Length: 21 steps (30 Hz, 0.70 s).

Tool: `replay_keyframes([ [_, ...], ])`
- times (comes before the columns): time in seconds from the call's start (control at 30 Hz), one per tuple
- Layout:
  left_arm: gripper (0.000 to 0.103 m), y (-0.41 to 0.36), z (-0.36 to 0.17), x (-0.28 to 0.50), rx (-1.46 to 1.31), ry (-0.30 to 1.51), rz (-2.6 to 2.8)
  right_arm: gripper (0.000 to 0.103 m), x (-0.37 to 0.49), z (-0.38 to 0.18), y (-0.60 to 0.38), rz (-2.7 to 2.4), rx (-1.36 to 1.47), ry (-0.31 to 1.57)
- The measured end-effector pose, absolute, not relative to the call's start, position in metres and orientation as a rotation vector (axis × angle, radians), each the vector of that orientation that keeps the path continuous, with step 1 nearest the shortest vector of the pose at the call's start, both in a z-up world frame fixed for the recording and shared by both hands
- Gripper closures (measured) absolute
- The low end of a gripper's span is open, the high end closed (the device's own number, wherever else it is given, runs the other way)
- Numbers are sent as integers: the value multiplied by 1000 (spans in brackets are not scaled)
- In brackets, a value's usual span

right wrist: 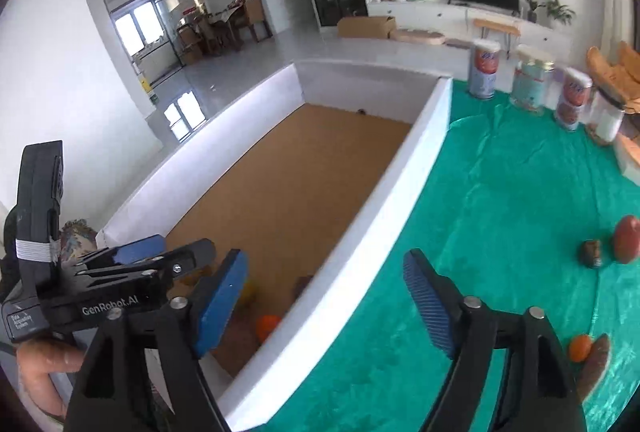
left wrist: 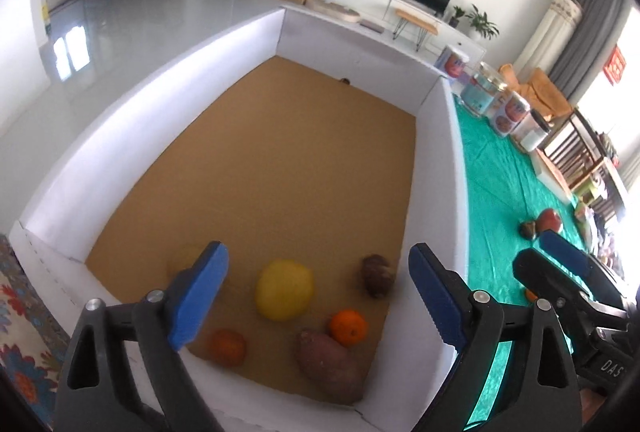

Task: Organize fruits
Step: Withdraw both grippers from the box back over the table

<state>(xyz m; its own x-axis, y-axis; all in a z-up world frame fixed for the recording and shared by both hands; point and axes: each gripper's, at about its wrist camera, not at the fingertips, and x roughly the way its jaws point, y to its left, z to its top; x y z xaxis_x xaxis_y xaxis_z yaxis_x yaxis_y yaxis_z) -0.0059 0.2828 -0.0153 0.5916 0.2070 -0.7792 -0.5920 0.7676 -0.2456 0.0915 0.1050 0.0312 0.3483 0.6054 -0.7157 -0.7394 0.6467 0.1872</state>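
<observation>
Inside the box (left wrist: 256, 167), near end: grapefruit (left wrist: 284, 290), two oranges (left wrist: 349, 326), sweet potato (left wrist: 330, 366). Right of the box, on the cloth (right wrist: 500, 199): more fruit (right wrist: 626, 240). Behind, jars (right wrist: 484, 69) in a row.

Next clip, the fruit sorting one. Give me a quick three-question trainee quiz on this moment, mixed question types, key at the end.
1. True or false: the left gripper is clamped on the yellow citrus fruit.
2. Multiple choice: the sweet potato inside the white box lies A) in the box's near end, beside an orange; B) at the far wall; C) on the green cloth.
3. Fill in: the red apple outside the box rests on the ____ cloth.

Key: 1 false, both the left and the right gripper stand open and empty; 2 A; 3 green.
</observation>
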Motion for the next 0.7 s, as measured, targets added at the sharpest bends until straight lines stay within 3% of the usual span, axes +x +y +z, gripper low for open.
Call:
replay_keyframes([
  [0.43, 9, 101, -1, 59, -243, 855, 93, 12, 130, -17, -132, 283, -147, 849],
  [0.7, 9, 39, -27, 85, -111, 906, 74, 12, 126, -29, -191, 175, -115, 838],
])
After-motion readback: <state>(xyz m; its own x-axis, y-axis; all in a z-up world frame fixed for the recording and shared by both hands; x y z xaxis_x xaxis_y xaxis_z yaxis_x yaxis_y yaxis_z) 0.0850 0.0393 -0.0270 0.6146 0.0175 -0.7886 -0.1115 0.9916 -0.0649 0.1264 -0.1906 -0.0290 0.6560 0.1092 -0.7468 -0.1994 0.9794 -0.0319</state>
